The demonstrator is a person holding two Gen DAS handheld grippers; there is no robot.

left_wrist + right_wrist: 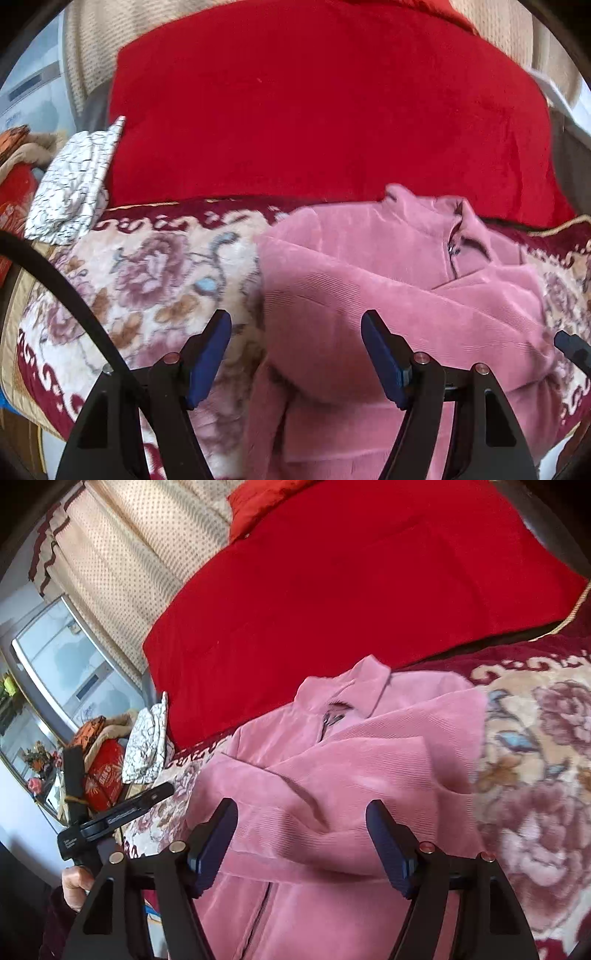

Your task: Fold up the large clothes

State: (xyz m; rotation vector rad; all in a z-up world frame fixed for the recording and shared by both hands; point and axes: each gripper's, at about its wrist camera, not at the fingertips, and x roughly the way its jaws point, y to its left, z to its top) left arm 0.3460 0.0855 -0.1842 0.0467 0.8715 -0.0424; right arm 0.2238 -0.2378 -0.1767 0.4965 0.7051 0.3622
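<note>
A pink corduroy zip jacket (388,280) lies on a floral blanket (155,273), collar towards the back, with both sleeves folded across its chest. It also shows in the right wrist view (332,775). My left gripper (295,350) is open and empty, above the jacket's left edge. My right gripper (301,834) is open and empty, above the folded sleeves. A tip of the right gripper (572,349) shows at the left wrist view's right edge, and the left gripper's body (118,812) shows at the left in the right wrist view.
A large red blanket (325,110) lies behind the jacket. A white crackle-patterned cloth (74,184) sits at the left. Cream dotted curtains (122,565) and a window (66,664) are behind. A red bag and clutter (103,771) stand at the bed's left edge.
</note>
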